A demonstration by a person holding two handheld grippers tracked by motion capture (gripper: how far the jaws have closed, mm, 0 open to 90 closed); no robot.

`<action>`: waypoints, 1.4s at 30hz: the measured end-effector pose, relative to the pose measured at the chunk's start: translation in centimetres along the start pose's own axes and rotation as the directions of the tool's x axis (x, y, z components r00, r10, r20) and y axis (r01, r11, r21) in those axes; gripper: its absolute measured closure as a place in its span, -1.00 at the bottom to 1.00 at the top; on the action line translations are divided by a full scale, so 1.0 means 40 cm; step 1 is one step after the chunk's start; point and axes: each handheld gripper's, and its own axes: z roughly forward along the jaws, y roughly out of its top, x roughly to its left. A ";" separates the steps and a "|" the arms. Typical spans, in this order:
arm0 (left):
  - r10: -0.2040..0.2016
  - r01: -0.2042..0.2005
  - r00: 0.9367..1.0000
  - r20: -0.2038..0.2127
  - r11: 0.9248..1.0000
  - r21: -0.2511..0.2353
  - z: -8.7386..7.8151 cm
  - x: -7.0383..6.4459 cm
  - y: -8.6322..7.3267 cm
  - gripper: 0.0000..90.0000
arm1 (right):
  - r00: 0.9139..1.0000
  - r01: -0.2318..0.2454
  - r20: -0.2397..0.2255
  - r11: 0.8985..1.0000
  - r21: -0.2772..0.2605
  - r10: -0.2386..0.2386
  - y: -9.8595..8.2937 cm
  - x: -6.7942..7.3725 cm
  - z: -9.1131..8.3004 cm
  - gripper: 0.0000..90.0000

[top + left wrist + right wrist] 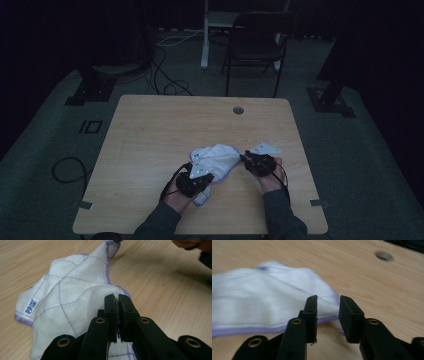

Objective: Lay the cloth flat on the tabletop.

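Observation:
A white cloth [217,157] with purple stitching and a purple hem lies crumpled on the wooden table [150,125], near the front. My left gripper [205,178] is at its near left side. In the left gripper view, that gripper [116,302] is shut on a fold of the cloth [70,290], which carries a small blue label [31,306]. My right gripper [246,156] is at the cloth's right end. Its jaws [328,300] stand open, with the blurred hem of the cloth [262,295] reaching into the gap.
A round cable hole [238,110] is set in the table's far side. A dark folding chair [255,45] and cables stand on the floor beyond. The other hand [190,243] shows at the top right of the left gripper view.

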 end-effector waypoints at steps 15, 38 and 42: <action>-0.046 0.046 0.999 0.002 0.999 -0.020 0.016 0.013 0.010 0.93 | 0.936 0.171 -0.302 0.984 -0.056 -0.180 -0.030 0.152 -0.033 0.09; -0.104 0.093 0.987 -0.119 0.991 -0.096 -0.051 0.114 0.033 0.77 | 0.928 0.252 -0.286 0.968 0.008 -0.239 -0.045 0.164 -0.002 0.92; -0.144 0.132 0.979 -0.143 0.987 -0.086 -0.049 0.163 0.023 0.85 | 0.929 0.253 -0.282 0.967 0.010 -0.240 -0.049 0.160 -0.007 0.93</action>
